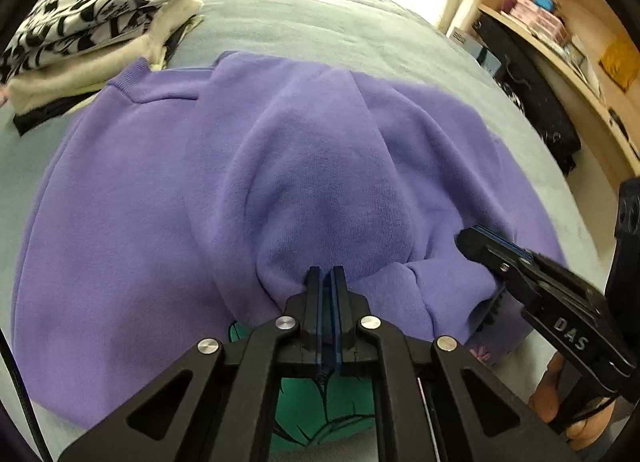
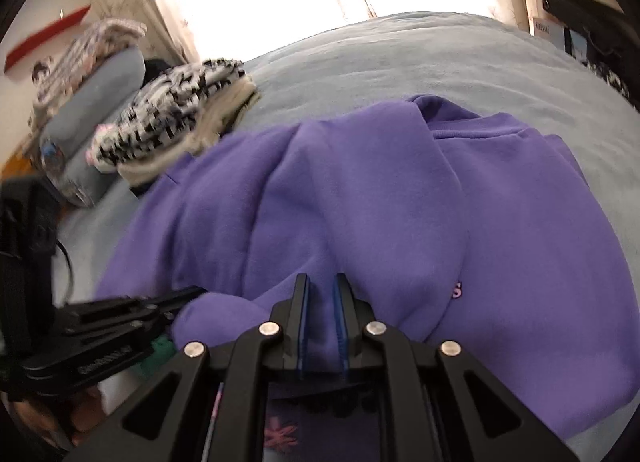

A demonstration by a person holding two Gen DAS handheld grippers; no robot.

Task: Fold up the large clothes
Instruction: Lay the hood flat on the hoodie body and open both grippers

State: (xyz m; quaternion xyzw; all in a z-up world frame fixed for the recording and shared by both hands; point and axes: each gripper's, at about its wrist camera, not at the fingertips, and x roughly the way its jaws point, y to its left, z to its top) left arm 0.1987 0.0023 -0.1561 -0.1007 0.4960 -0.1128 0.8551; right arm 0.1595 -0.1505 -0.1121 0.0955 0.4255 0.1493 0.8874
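A purple sweatshirt (image 1: 200,181) lies spread on the pale blue bed (image 1: 320,21), with one part folded over its middle. My left gripper (image 1: 326,276) is shut on a bunched fold at the near edge, the cloth pinched between its blue pads. To its right, my right gripper (image 1: 476,250) bites into the same raised fold. In the right wrist view the right gripper (image 2: 322,282) is shut on a ridge of the sweatshirt (image 2: 400,201), and the left gripper (image 2: 198,293) enters from the left. A green print (image 1: 320,402) shows beneath the lifted hem.
A stack of folded clothes (image 1: 92,21), black-and-white pattern on top of cream, sits at the far left of the bed. Wooden shelves (image 1: 560,41) and a dark bag (image 1: 536,109) stand along the right side. A grey pillow (image 2: 92,109) lies beyond the stack.
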